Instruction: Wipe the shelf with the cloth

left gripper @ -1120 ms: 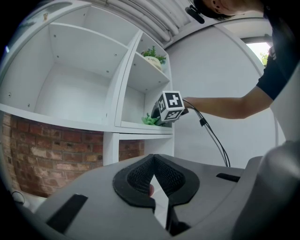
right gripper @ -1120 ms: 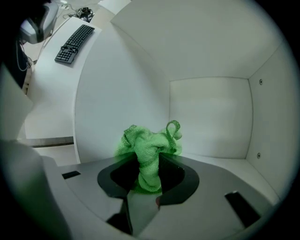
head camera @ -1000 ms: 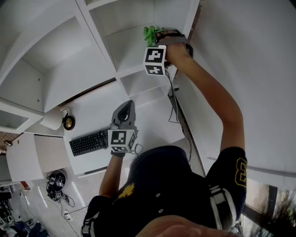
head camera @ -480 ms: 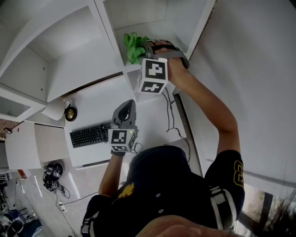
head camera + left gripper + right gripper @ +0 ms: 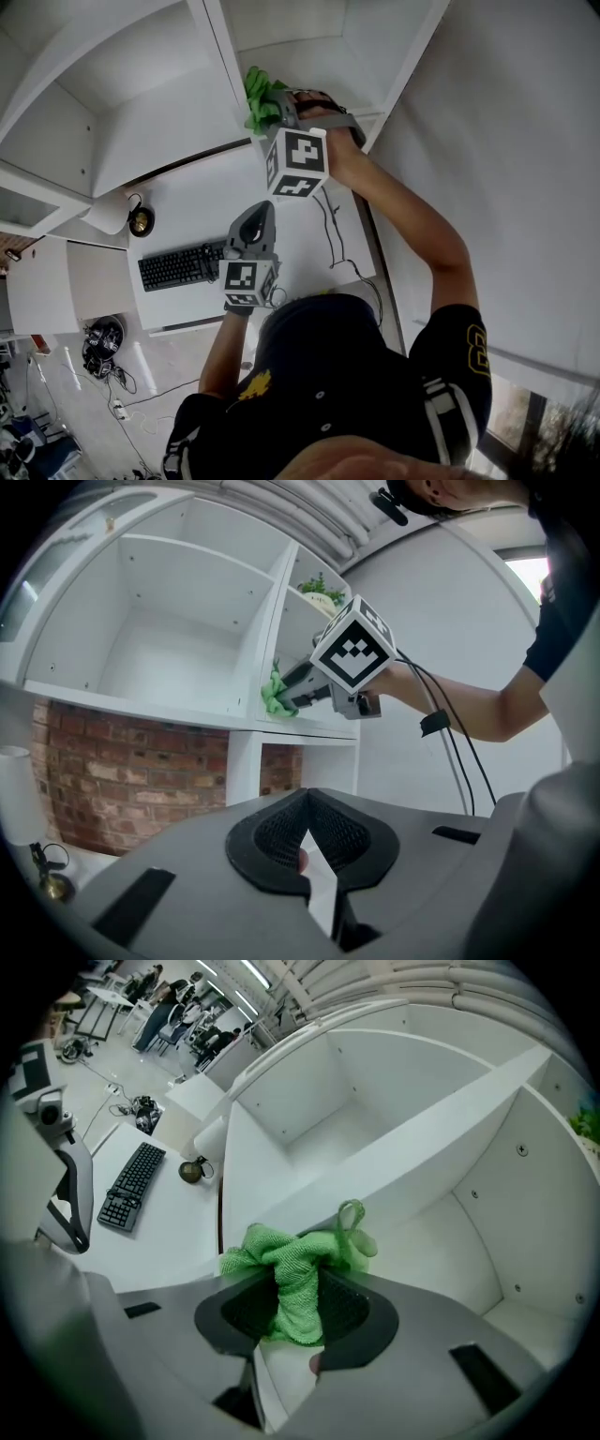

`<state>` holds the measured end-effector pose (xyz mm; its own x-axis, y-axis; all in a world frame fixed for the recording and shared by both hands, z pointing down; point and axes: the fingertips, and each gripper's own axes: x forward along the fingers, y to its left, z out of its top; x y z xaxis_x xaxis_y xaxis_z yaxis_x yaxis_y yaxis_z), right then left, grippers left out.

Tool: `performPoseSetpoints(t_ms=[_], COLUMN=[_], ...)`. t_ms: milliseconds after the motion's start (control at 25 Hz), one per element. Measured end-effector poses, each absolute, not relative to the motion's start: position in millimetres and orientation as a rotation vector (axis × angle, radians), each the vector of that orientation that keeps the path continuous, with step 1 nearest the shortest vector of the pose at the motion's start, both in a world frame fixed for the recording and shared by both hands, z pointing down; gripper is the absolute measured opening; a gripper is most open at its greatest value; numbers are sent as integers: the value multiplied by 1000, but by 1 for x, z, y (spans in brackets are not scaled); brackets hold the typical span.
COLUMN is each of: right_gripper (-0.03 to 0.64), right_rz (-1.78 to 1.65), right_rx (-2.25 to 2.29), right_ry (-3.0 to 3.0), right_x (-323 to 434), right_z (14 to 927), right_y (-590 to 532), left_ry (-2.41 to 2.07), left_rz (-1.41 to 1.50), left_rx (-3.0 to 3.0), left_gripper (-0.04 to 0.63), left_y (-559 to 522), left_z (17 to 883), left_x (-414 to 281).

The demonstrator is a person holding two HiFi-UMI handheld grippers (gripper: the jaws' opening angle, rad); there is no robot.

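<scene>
A crumpled green cloth (image 5: 292,1269) is clamped between the jaws of my right gripper (image 5: 300,1297). In the head view the cloth (image 5: 262,97) sticks out ahead of the right gripper (image 5: 281,112) at the front left corner of a white shelf compartment (image 5: 314,52), against the upright divider. The left gripper view shows the cloth (image 5: 276,695) touching the shelf board (image 5: 314,727). My left gripper (image 5: 255,217) hangs lower, over the desk, its jaws shut with nothing in them (image 5: 305,808).
The white shelf unit has several open compartments (image 5: 375,1119). A small plant (image 5: 322,585) stands one shelf higher. Below are a white desk (image 5: 202,211) with a black keyboard (image 5: 178,267), a brass object (image 5: 140,222), a white roll (image 5: 108,234) and cables (image 5: 334,230).
My right gripper has dragged the cloth from the back right of the compartment leftward and forward to its front edge by the divider. The left gripper has stayed put.
</scene>
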<state>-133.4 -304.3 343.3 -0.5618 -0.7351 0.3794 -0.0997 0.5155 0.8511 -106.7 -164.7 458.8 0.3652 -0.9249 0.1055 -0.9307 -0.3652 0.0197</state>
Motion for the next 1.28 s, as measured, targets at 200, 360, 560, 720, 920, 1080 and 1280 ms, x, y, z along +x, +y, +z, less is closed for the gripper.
performPoseSetpoints(t_ms=[200,360,560,720,920,1080,1280], right_gripper=[112,112,112,112,112,112,112], right_rz=[-1061,-1059,-1044,-1022,-987,-961,-931], right_rx=[684,695,714,740,778,815,863], right_ry=[-1985,-1966,-1970,-1975,-1970,-1964,-1950], right_x=[-133,-130,-121,-110,-93,-77,-56], right_z=[344,345,345,347,346,344,343], right_y=[-304,-308,-311,-316,-324,-331,-338], left_ry=[-1722,-1716,-1698,-1682,-1659,-1637,-1628], left_rz=[107,125,138,147,138,152,142], left_rx=[2549,2542,2552,2561,2587,2579,2596], left_gripper=[17,17,17,17,17,17,17], left_y=[-167,-168,-168,-169,-172,-172,-173], left_z=[454,457,459,462,458,463,460], left_x=[-102,-104,-98,-95,-88,-85,-81])
